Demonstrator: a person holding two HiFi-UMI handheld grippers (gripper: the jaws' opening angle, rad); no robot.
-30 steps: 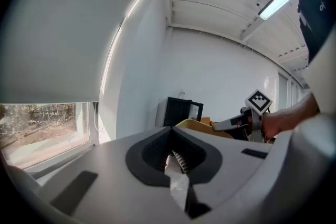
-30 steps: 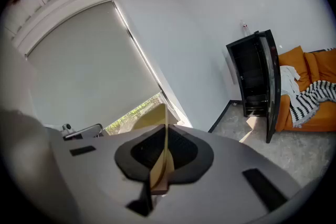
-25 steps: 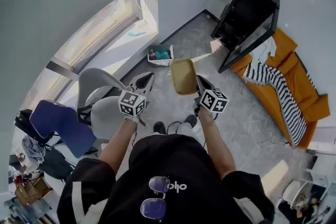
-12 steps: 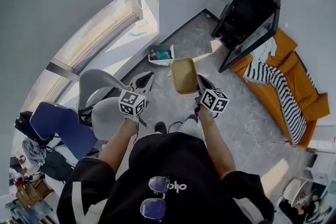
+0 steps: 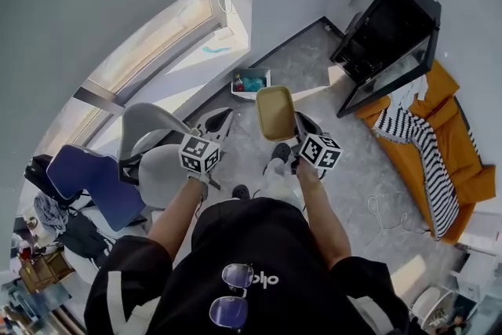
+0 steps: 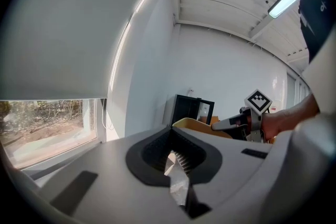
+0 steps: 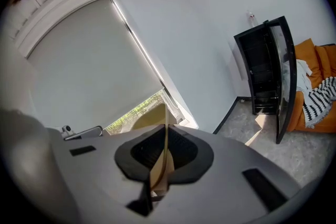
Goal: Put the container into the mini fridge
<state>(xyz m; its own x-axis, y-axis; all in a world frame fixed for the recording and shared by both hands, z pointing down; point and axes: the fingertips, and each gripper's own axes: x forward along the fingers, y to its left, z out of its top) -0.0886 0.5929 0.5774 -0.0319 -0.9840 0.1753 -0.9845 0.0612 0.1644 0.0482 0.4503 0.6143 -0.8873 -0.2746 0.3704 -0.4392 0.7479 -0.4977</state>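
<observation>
1. Tan container [image 5: 275,112] is up in the air, over the floor, not in the fridge. R gripper [image 5: 295,124] has its jaws clamped on the near rim.
2. L gripper [image 5: 215,121] is level w/ it, just to its left. Jaws only a crack apart, nothing btwn them.
3. Black mini fridge [image 5: 383,26] stands at the wall, door swung open, well apart from the container.
4. Orange sofa [image 5: 463,145] sits just beside the fridge, w/ a striped cloth [image 5: 416,141] on it.

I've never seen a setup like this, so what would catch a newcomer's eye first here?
The tan container stands out at the middle, pinched by its edge in the right gripper. At upper right a black mini fridge stands with its door open, beside an orange sofa draped with a striped cloth.
</observation>
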